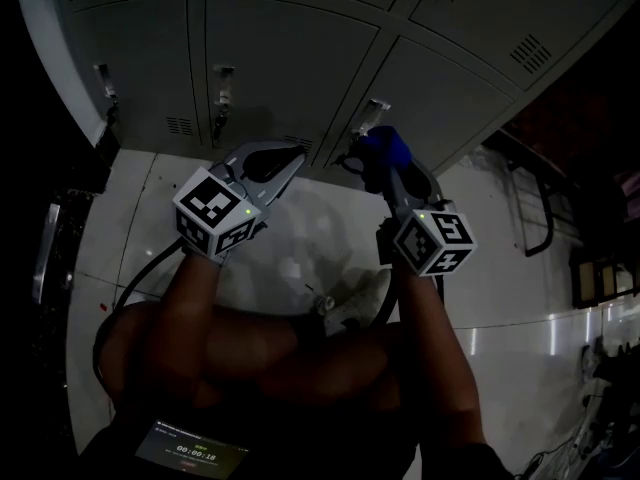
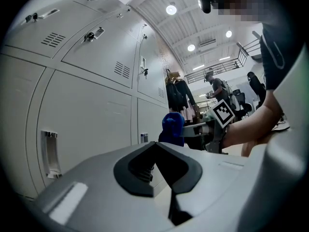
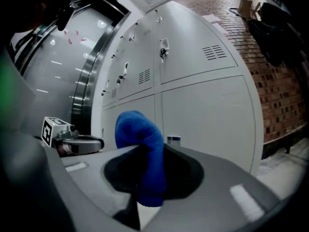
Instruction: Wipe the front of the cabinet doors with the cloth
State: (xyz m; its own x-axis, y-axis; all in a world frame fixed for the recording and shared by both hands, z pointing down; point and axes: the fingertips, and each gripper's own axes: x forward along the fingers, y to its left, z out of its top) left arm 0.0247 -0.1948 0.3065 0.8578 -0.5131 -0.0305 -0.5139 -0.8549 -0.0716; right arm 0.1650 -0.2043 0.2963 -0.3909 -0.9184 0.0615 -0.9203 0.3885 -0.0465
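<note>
Both forearms (image 1: 195,298) extended toward locker doors (image 1: 280,58). Right hand-held gripper (image 1: 378,151), 1 o'clock, pinches blue cloth (image 3: 145,139); left hand-held gripper (image 1: 293,160), 11 o'clock, pressed together.

- Dark screen (image 1: 197,453) at lower edge of head view: carries a timer line in light digits, readable as 00:00:18; last digit uncertain.
- Same screen, small print line above the timer: too small to read.
- Cube on left gripper (image 1: 292,161): bears black-and-white square code markers only; no letters or digits.
- Cube on right gripper (image 1: 377,152): bears markers of the same kind with different patterns; no letters or digits.
- Small blue-and-white tag (image 3: 174,140) low on a cabinet door (image 3: 207,120), right gripper view: print not legible.
- Similar small tag (image 2: 144,137) low on a door in left gripper view: blurred, not legible.
</note>
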